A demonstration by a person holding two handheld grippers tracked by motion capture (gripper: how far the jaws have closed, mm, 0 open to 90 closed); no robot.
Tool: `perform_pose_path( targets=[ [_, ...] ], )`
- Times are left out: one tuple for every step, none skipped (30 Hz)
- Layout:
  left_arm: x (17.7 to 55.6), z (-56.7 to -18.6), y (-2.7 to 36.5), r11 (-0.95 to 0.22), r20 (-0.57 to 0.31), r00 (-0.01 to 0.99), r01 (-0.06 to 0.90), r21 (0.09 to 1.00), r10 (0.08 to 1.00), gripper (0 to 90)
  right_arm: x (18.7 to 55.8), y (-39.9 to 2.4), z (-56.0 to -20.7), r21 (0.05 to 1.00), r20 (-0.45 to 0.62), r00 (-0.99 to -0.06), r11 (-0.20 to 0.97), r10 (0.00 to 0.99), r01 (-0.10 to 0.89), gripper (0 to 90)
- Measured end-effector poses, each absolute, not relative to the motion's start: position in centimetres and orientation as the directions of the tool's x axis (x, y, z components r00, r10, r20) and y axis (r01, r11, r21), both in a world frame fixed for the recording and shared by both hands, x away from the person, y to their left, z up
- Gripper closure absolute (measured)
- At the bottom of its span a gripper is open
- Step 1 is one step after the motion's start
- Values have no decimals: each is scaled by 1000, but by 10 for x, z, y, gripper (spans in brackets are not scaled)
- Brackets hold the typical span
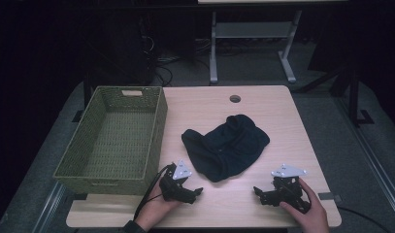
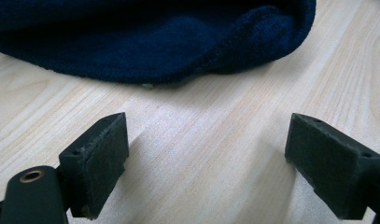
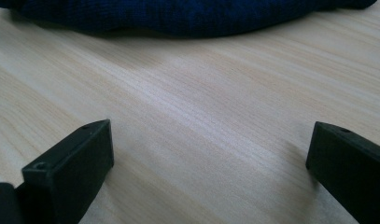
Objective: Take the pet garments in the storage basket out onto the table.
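A dark navy knit garment (image 1: 227, 145) lies crumpled at the centre of a pale wooden table (image 1: 277, 111) in the high view, with a green woven basket (image 1: 156, 133) standing along the table's left side, its near end overhanging the front edge. At the lower left of that frame, a person's left hand (image 1: 154, 208) holds the left gripper (image 1: 192, 187) just beside the garment's near edge; at the lower right, the right hand (image 1: 309, 211) holds the right gripper (image 1: 260, 191) on bare wood, a little apart from the cloth. A round cable hole (image 1: 235, 99) shows near the table's far edge, and a grey desk frame (image 1: 253, 31) stands on the floor beyond.

The left gripper view brings out what the overhead frame cannot: the garment's ribbed knit and stitched hem (image 2: 211, 58) across the top of the frame, and the left gripper's jaws set wide apart over bare wood grain, holding nothing. The right gripper view shows the cloth only as a dark band along the upper edge, with the right gripper's jaws likewise spread wide and empty above the tabletop.
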State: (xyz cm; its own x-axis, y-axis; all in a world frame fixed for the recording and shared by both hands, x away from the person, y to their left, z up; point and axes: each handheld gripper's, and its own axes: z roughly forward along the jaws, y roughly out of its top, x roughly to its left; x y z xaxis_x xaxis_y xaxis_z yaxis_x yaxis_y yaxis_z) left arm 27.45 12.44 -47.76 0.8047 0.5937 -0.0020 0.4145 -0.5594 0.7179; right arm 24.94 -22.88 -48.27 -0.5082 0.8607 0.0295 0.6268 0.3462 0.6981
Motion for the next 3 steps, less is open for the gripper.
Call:
perform_pose_path(
  targets=[
    [274,-478,124,-560,-1,805,414,718,593,127,250,-229,-483,699,29,-509,347,860,626,4],
    [274,-478,125,-560,-2,805,414,718,593,127,249,-229,-483,698,29,-508,346,861,626,4],
    [274,-478,125,-560,-2,805,414,718,593,127,249,-229,-483,698,30,-508,347,861,627,4]
  ],
)
